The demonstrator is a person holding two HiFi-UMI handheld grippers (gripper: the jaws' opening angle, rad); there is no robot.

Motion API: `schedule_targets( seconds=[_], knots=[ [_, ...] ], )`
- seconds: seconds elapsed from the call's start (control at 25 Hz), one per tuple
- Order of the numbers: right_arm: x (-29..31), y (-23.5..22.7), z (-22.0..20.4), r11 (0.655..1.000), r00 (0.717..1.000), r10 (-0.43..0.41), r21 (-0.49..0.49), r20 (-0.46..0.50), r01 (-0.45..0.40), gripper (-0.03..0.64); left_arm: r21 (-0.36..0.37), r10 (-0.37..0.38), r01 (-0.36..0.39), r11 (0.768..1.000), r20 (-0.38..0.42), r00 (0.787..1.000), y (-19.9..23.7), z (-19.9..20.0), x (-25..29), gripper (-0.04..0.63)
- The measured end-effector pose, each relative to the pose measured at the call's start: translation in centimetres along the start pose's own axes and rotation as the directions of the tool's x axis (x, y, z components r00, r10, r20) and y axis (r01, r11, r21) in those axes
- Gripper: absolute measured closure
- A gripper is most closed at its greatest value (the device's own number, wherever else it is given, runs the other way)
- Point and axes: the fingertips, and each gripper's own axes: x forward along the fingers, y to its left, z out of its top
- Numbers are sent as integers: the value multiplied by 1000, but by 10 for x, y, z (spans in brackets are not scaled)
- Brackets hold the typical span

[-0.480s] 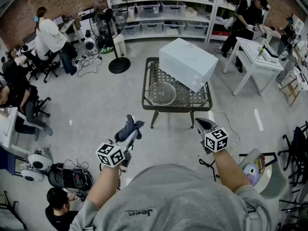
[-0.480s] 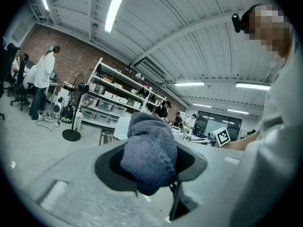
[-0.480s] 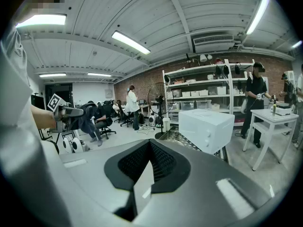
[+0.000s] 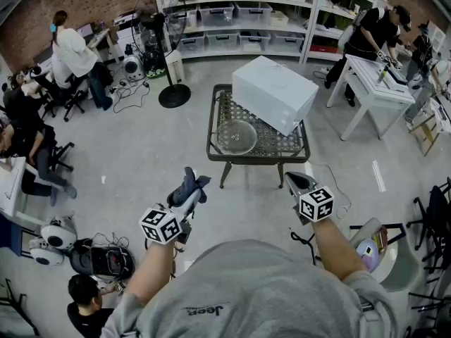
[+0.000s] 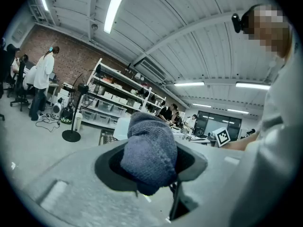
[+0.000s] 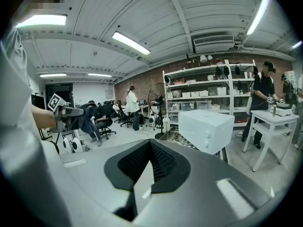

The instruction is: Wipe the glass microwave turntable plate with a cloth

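Facing tabletop (image 4: 257,157), wiping not begun: left tongs (image 4: 194,189) clenched on cloth (image 5: 149,150), right tongs (image 4: 296,182) closed, empty. Next: reach cloth onto turntable plate (image 4: 237,136).

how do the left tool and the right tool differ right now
The left tool is shut on a knitted blue-grey cloth; the right tool has its jaws together with nothing between them. The cloth bulges out past the left tool's tip, while the right tool's tip is bare. Shared: both are held short of the dark mesh table, apart from the round glass turntable plate lying on it.
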Motion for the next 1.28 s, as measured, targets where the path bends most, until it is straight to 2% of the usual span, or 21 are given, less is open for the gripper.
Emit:
schedule_targets(
  seconds=[0.44, 0.92, 1.28],
  knots=[
    [-21, -18, 10, 999, 999, 47, -21, 28, -46, 607, 12, 33, -34, 999, 9, 999, -29, 3, 17, 403],
    [-65, -79, -4, 994, 994, 104, -46, 30, -102, 607, 14, 92, -93, 996, 35, 995, -95, -9, 56, 405],
    [-33, -83, -1, 985, 986, 163, -51, 25, -162, 607, 10, 131, -132, 991, 31, 991, -83, -8, 65, 403]
  ],
)
